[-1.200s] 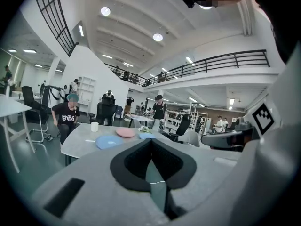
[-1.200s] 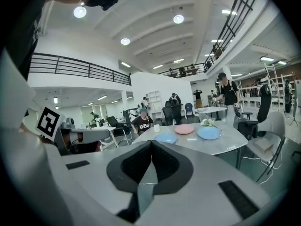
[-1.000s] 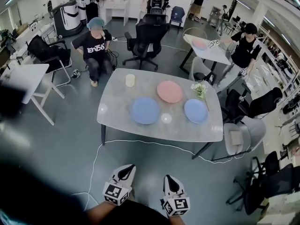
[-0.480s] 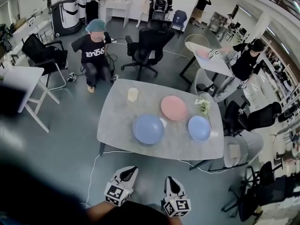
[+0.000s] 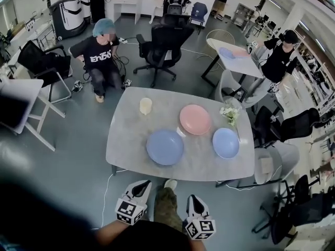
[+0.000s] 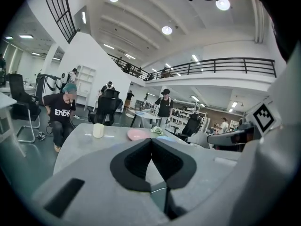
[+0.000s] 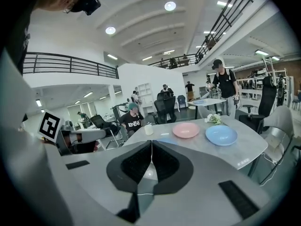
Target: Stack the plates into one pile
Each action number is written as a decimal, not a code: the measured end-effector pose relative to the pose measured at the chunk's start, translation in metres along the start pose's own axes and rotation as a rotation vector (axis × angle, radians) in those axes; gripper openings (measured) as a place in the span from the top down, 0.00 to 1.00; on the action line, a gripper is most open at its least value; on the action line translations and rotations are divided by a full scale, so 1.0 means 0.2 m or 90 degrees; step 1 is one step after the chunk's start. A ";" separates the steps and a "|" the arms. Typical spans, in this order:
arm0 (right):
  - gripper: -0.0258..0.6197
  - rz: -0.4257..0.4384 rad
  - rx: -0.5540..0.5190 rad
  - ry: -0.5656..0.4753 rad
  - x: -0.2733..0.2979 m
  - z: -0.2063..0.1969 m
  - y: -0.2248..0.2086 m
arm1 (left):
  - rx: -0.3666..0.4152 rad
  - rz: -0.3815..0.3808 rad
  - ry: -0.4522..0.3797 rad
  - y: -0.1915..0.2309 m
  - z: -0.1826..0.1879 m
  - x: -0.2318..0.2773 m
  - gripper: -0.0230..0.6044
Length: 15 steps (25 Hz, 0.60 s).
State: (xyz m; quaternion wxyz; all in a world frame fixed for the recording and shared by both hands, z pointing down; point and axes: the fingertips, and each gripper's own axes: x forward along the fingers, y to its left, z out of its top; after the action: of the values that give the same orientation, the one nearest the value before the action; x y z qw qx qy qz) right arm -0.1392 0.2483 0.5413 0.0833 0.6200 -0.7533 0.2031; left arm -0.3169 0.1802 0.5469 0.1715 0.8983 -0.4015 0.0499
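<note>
The grey table (image 5: pixel 128 140) carries three plates, none of them stacked. The large blue plate (image 5: pixel 165 147) lies by the table's near edge, around its middle. The pink plate (image 5: pixel 195 119) sits further in towards the far side, and the smaller blue plate (image 5: pixel 225 143) is near the table's right end. Short of the table's near edge hang the left gripper (image 5: pixel 142 185) and the right gripper (image 5: pixel 192 198), each with its jaws pressed together on nothing. A pale cup (image 5: pixel 145 105) stands on the table's far left part.

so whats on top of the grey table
Large blue plate, pink plate, small blue plate, a cream cup and white flowers. Nothing stacked; under the plates is hidden.
</note>
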 end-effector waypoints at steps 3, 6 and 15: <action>0.94 0.016 0.003 -0.004 0.15 0.05 -0.05 | -0.004 0.012 0.018 0.06 -0.02 0.13 0.94; 0.94 0.029 0.001 0.002 0.33 0.10 -0.13 | -0.001 0.017 0.040 0.13 -0.03 0.29 0.94; 0.94 0.052 0.036 0.097 0.92 0.09 -0.47 | -0.020 0.073 0.129 0.42 -0.16 0.80 0.94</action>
State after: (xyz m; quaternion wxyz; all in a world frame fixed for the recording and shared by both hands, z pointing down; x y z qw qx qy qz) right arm -0.0856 0.0604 0.6135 0.1143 0.5736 -0.7633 0.2743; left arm -0.2693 0.0258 0.6356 0.2218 0.8616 -0.4333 0.1437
